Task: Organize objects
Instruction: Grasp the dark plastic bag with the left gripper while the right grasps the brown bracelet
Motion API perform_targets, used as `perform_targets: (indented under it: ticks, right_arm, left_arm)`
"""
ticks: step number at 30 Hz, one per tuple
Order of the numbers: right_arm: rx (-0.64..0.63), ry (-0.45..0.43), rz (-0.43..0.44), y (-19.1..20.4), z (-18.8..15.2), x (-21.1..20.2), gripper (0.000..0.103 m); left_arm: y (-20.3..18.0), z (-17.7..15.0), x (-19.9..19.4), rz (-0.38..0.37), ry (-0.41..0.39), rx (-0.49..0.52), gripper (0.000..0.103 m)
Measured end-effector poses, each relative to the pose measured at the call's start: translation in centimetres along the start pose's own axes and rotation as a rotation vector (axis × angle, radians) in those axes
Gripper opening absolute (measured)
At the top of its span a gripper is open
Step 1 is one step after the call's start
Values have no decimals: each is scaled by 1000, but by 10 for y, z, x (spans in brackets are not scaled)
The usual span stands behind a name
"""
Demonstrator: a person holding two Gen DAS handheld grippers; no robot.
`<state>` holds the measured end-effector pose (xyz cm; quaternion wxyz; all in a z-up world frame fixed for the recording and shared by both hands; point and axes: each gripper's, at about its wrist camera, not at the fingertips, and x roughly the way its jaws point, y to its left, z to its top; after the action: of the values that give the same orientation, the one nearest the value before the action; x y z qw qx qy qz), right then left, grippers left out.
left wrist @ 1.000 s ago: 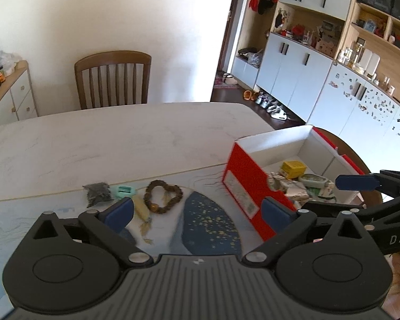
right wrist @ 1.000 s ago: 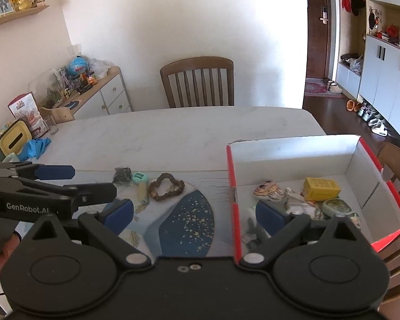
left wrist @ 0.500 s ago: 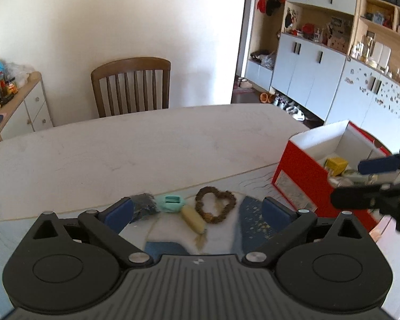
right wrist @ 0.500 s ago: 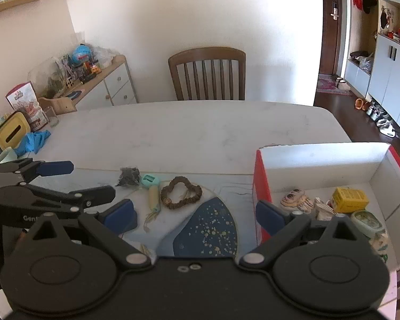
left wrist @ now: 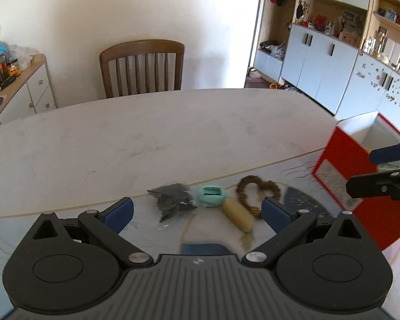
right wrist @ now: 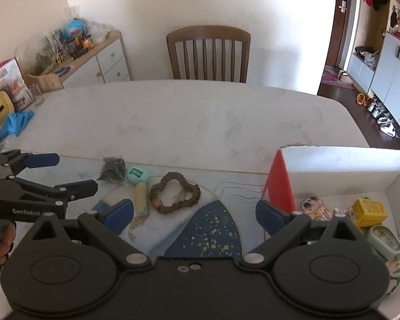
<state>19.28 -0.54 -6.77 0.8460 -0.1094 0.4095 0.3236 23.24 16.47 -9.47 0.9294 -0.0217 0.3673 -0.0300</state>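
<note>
We see four small things lying in a row on the patterned mat (right wrist: 221, 229), all to the left of the red box (right wrist: 280, 186). Farthest from the box is a crumpled clear packet of dark bits (right wrist: 112, 169); touching it is a mint-green rounded piece (right wrist: 137, 175) with a slot on top. Just beside that lies a pale yellow, smooth cylinder with a straw-coloured tassel (right wrist: 141, 198), and nearest the box a loop of knobbly brown beads (right wrist: 174, 196), bent into a heart shape.

Inside the box, which is white within, a yellow carton (right wrist: 369, 211), a pale green clock-like disc (right wrist: 385, 241) and a printed wrapper (right wrist: 313, 206) show; our right gripper's body hides the rest.

Our left gripper (left wrist: 197, 212) hangs spread wide over the packet and cylinder, holding nothing. The right gripper (right wrist: 194, 214) is likewise released, beside the box's left wall. The left view is slightly blurred.
</note>
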Motion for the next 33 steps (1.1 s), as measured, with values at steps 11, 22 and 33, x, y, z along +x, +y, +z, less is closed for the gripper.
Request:
perform_targets:
  ticks: [11,22,33]
  right_arm:
    - [-75,37,-21,12,20,51,93]
    - [-151,142,-46,10,20,102,79]
    - [-163,171,-29,9,14,124,59]
  left_arm:
    - [24,-2,49,34,31,-5,103]
    - [38,-1,81,13,61,-72,103]
    - [45,-4,92,-11,72,-124,98]
